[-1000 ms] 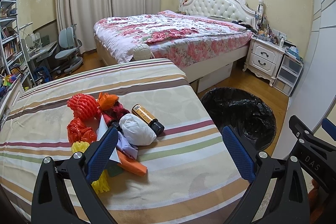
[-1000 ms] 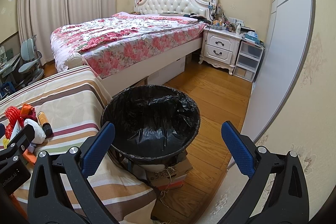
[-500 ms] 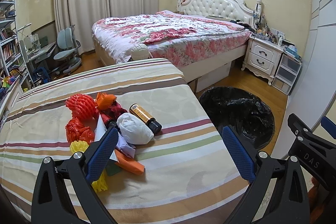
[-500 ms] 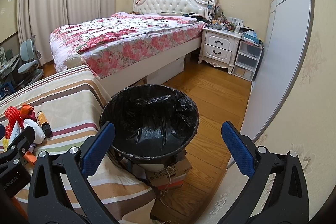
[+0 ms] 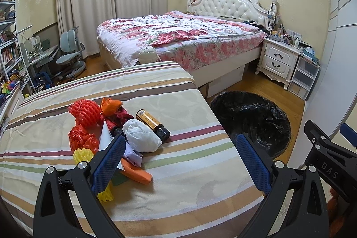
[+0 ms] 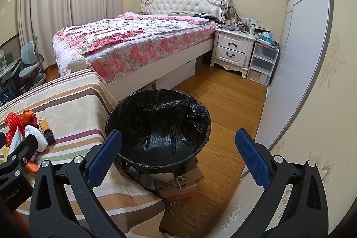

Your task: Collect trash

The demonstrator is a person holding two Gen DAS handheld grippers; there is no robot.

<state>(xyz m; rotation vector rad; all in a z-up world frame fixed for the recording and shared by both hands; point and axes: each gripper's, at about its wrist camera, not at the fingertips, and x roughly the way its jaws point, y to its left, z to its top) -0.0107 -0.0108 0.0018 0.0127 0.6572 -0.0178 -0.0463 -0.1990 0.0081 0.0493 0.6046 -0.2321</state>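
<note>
Both hand-held grippers are empty and spread wide; no piece of trash has been taken up, so the step in hand is judged to be the approach to a first pick. Left wrist view: the left hand-held gripper point(image 5: 178, 157) hangs above the near part of the striped table point(image 5: 183, 189), jaws wide apart with nothing between them. The trash pile point(image 5: 116, 128) lies at about 10 o'clock from the gripper's centre, on the table: a red net ball point(image 5: 84, 112), a crumpled red bag point(image 5: 83, 139), an orange wrapper point(image 5: 110, 105), a white wad point(image 5: 141, 137), a brown bottle point(image 5: 152, 124) lying on its side and touching the wad, yellow netting point(image 5: 83, 155) and an orange carton point(image 5: 137, 174) partly hidden behind the left finger. The black-lined bin point(image 5: 252, 117) stands off the table's edge at 2 o'clock, and the right hand-held gripper's body shows at 4 o'clock. Right wrist view: the right hand-held gripper point(image 6: 178, 157) is likewise wide and empty, aimed at the bin point(image 6: 158, 126), which sits at 12 o'clock on a cardboard box point(image 6: 178, 182), just beside the table point(image 6: 73, 108); the liner appears to hold nothing. The pile shows at 9 o'clock. Next move, in my judgement: the left gripper should swing toward 10 o'clock, descend on one outer item such as the wad or bottle, and close on it before carrying it to the bin.
</note>
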